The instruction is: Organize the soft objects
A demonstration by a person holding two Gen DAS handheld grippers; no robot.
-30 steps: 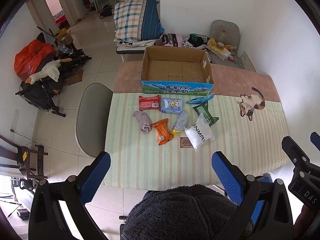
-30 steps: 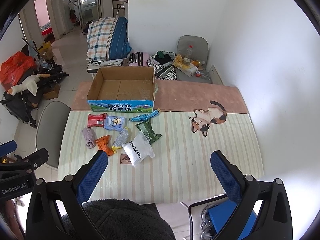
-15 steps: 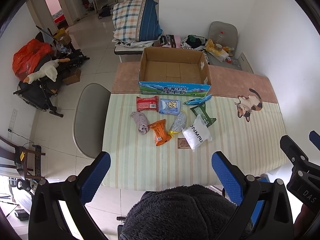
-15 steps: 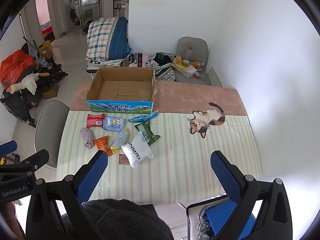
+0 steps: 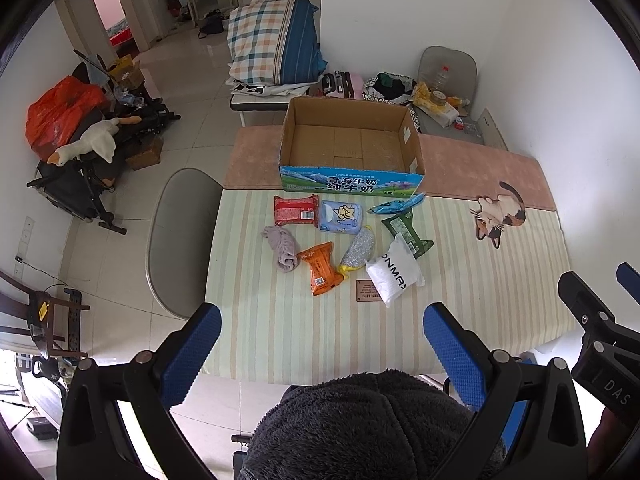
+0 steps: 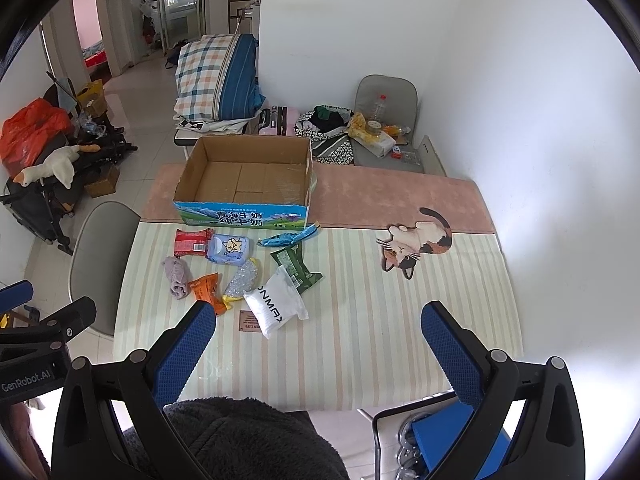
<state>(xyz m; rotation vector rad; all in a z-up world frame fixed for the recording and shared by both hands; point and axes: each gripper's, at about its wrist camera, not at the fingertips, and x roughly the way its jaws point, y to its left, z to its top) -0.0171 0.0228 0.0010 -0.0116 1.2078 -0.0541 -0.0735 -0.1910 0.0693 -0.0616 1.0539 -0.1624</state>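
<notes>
Eight crinkly packets and perhaps a cloth roll (image 5: 282, 249) before the cardboard box (image 5: 351, 168); both grippers (image 5: 322, 340) (image 6: 318, 336) agape, empty.

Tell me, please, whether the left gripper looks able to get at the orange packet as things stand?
Probably yes. The left gripper is open and empty above the table's near edge, and the orange packet lies ahead of it with bare striped cloth between; only the grey cloth and silver pouch crowd its sides.

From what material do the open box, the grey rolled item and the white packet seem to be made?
Open box: corrugated cardboard, matte brown inside, glossy printed front. Grey rolled item: probably soft knit or terry cloth; it looks fuzzy and limp. White packet: likely thin plastic film, slightly shiny and wrinkled, with printed letters.
</notes>
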